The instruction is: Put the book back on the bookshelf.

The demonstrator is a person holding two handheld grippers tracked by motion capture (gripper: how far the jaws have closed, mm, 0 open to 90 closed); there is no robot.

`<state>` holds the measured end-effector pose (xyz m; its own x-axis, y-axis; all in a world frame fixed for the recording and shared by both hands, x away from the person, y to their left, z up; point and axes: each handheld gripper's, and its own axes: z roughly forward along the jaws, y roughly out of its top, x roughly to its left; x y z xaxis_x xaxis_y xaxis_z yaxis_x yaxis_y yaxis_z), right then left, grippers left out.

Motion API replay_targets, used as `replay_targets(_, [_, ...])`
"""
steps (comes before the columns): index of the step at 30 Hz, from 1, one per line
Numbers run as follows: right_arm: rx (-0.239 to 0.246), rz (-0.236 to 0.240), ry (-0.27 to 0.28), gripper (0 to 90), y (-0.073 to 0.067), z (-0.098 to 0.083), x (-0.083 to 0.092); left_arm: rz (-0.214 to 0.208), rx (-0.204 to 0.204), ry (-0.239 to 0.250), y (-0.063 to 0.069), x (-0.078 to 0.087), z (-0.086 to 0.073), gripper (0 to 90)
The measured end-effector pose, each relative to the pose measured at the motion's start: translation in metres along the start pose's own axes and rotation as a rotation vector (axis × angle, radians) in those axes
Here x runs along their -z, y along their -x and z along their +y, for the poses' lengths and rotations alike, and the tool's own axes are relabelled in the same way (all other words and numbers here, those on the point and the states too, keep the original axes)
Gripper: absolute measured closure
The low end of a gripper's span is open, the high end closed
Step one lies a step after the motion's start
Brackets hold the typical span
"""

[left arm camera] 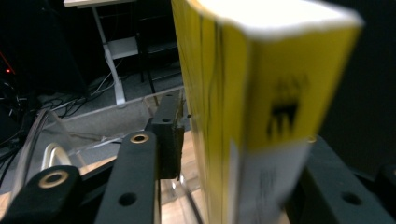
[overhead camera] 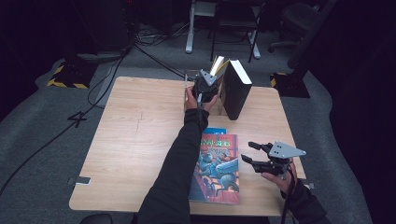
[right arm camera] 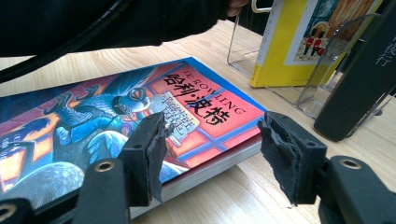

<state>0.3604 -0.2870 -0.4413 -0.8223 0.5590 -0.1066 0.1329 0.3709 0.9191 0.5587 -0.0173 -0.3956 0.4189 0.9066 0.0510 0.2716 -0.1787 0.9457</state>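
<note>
Two books, yellow book (left arm camera: 261, 116) and black book (overhead camera: 236, 88), stand in the clear rack (right arm camera: 322, 74); we see left gripper (overhead camera: 205, 84) jaws spread around yellow. Colourful book (overhead camera: 217, 168) remains flat on the worktop (overhead camera: 135, 140), right gripper (right arm camera: 210, 154) spread, empty.

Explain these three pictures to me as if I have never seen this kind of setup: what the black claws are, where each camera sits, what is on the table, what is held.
A person sits at a wooden table with a hand-held two-jaw gripper in each hand. One camera looks down from above; the other two ride on the grippers.

The left gripper reaches to a clear book stand at the far edge. A yellow book stands between its jaws, with a gap at the left pad, so it looks released. A black book leans beside it.

The right gripper is open and holds nothing, beside a colourful book lying flat.
</note>
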Motion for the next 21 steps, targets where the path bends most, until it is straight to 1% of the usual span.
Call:
replay_targets(2, [0.003, -0.001, -0.002, 40.7, 0.000, 0.000, 0.000, -0.010, -0.007, -0.005, -0.001, 0.004, -0.002, 59.1])
replay_targets(3, [0.001, -0.002, -0.005, 40.7, 0.000, 0.000, 0.001, -0.014, -0.022, -0.009, -0.001, 0.007, -0.004, 59.1])
replay_targets(5, [-0.006, -0.001, -0.005, 40.7, 0.000, 0.000, 0.001, -0.026, -0.035, -0.017, -0.002, 0.011, -0.007, 57.7])
replay_targets(8, [-0.006, 0.000, -0.007, 40.6, 0.001, -0.001, 0.001, -0.046, -0.026, -0.028, -0.003, 0.018, -0.015, 54.4])
replay_targets(10, [-0.006, 0.003, -0.010, 40.6, 0.001, -0.001, 0.001, -0.062, -0.047, -0.052, -0.003, 0.023, -0.023, 53.5])
replay_targets(11, [-0.006, 0.003, -0.010, 40.6, 0.001, -0.001, 0.001, -0.062, -0.047, -0.052, -0.003, 0.023, -0.023, 52.9])
replay_targets(13, [-0.006, 0.010, -0.014, 40.6, 0.000, -0.001, 0.000, -0.070, -0.045, -0.071, -0.003, 0.025, -0.030, 52.4])
replay_targets(14, [-0.003, 0.012, -0.016, 40.6, 0.000, -0.001, -0.001, -0.074, -0.044, -0.089, -0.004, 0.026, -0.034, 52.0])
replay_targets(15, [-0.004, 0.014, -0.020, 40.6, -0.001, -0.001, -0.002, -0.083, -0.037, -0.102, -0.004, 0.026, -0.037, 52.4])
replay_targets(17, [-0.007, 0.018, -0.022, 40.6, -0.001, -0.002, -0.003, -0.103, -0.045, -0.134, -0.005, 0.025, -0.042, 56.1])
replay_targets(18, [-0.012, 0.020, -0.025, 40.6, -0.002, -0.002, -0.004, -0.109, -0.045, -0.142, -0.004, 0.024, -0.044, 57.7])
replay_targets(19, [-0.010, 0.022, -0.026, 40.6, -0.002, -0.002, -0.004, -0.118, -0.037, -0.141, -0.003, 0.023, -0.045, 57.8])
replay_targets(20, [-0.007, 0.022, -0.028, 40.6, -0.002, -0.002, -0.004, -0.132, -0.047, -0.151, -0.001, 0.022, -0.047, 58.6])
replay_targets(21, [-0.005, 0.022, -0.032, 40.5, -0.002, -0.002, -0.005, -0.131, -0.050, -0.163, 0.002, 0.020, -0.048, 60.2])
